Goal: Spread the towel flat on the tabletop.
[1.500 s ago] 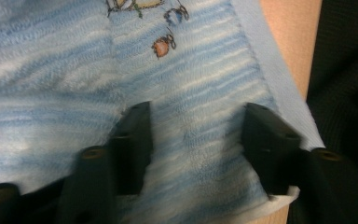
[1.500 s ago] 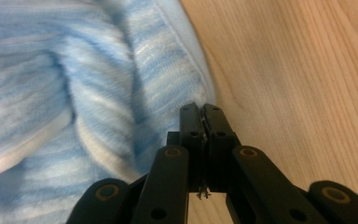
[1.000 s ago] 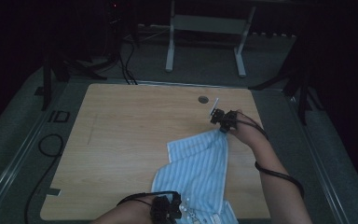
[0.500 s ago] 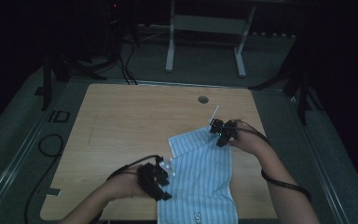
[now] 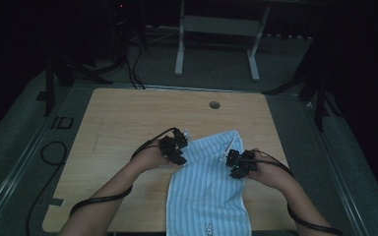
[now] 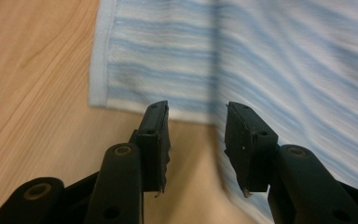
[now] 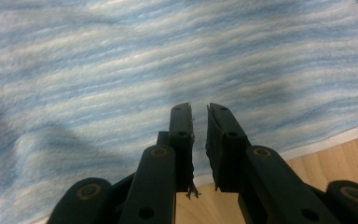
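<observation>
Flat on the wooden table (image 5: 128,118), toward its near right corner: blue-striped towel (image 5: 206,191). Left gripper (image 5: 176,145) just off the towel's far left corner, jaws apart and closing, nothing between. Right gripper (image 5: 237,163) over the towel's right edge, jaws narrowly parted, gripping nothing

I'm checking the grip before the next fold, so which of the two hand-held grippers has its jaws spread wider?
The left hand-held gripper, at the towel's left edge: a clear gap between its jaws. The right hand-held gripper shows only a thin slit.
</observation>
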The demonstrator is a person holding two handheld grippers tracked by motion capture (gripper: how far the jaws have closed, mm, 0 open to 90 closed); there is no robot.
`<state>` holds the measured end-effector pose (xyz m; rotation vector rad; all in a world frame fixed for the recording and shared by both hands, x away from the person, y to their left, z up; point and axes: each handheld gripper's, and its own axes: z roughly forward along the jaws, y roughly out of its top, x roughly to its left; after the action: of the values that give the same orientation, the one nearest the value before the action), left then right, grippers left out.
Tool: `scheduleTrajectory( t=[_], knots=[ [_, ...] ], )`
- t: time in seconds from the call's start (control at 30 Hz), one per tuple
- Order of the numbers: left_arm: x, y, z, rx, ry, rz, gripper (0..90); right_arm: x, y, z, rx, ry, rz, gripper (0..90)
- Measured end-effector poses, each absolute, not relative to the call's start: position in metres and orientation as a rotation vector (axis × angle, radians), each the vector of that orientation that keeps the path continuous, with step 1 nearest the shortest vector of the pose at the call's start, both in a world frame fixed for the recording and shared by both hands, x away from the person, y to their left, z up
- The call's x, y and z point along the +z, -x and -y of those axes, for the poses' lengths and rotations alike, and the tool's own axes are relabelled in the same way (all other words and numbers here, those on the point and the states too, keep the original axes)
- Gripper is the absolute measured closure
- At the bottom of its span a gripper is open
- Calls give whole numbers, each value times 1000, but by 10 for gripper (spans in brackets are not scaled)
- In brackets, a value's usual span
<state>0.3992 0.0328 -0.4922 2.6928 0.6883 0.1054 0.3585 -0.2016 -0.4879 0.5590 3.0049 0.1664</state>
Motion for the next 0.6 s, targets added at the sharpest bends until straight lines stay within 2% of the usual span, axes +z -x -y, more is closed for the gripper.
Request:
scheduleTrajectory(
  t=[0.07,0.23,0.6],
  knots=[
    [-504,-414,-26,117,-2731,-730,602,-489,-356,203,170,-560,-3008,800],
    [-520,-435,-20,50,-2777,-765,601,-491,-346,209,176,-536,-3009,848],
    [-518,-484,-48,287,-2780,-988,511,-489,-354,211,166,-549,-3007,847]
  ],
)
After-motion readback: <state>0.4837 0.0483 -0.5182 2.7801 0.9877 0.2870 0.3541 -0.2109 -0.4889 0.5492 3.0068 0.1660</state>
